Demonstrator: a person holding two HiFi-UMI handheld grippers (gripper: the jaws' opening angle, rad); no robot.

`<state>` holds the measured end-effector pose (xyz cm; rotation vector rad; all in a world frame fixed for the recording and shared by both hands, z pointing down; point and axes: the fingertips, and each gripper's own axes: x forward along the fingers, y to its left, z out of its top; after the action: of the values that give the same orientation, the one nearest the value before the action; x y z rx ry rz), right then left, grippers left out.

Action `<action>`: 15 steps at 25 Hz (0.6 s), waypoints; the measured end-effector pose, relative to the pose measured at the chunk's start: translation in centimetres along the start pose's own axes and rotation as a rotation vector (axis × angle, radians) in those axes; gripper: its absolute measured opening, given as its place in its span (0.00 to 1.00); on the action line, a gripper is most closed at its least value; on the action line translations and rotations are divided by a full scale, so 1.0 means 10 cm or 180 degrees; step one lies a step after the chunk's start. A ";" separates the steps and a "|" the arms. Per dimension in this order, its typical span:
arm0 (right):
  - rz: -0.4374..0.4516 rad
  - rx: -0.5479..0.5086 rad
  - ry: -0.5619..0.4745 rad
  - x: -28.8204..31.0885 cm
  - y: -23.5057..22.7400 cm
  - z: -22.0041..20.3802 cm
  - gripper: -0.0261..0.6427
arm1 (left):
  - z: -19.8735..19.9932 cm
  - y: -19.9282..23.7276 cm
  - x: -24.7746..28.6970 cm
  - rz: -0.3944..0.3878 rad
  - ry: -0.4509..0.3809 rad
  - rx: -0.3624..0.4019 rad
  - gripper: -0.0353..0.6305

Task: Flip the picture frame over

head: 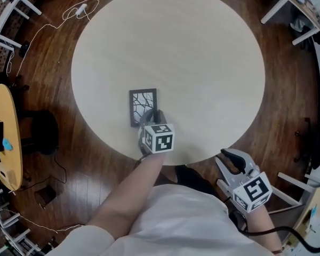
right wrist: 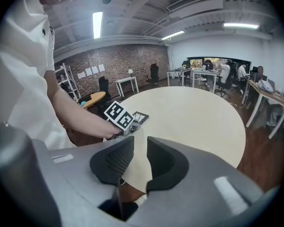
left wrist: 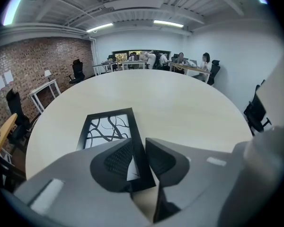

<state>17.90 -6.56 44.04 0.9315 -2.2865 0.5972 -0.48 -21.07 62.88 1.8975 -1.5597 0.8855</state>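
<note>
We are pinching the left gripper point(left wrist: 141, 150) on the right rail of the picture frame point(head: 143, 106), which is lying picture-up toward the table's point(head: 202, 63) 7 o'clock edge and is probably light, stiff and breakable, while holding the right gripper point(right wrist: 141, 157) slightly spread and empty past 5 o'clock.

Matt black picture frame point(head: 143, 107); smooth, matt pale table point(head: 202, 63).

Picture frame point(head: 143, 106): black border, white sheet with black branch pattern. Bench point(head: 202, 52): plain pale cream. Floor point(head: 53, 63): dark brown planks. Left tool point(left wrist: 139, 156): grey, its cube point(head: 160, 137) white with black squares.
</note>
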 end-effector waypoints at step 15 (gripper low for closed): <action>0.0196 -0.0229 -0.0036 0.12 -0.16 0.10 0.17 | 0.17 0.00 -0.14 -0.0440 -0.0058 -0.0346 0.14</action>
<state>18.06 -8.77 44.40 0.8352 -2.3379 0.5333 -0.43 -21.43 60.74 1.9143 -1.4374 0.7116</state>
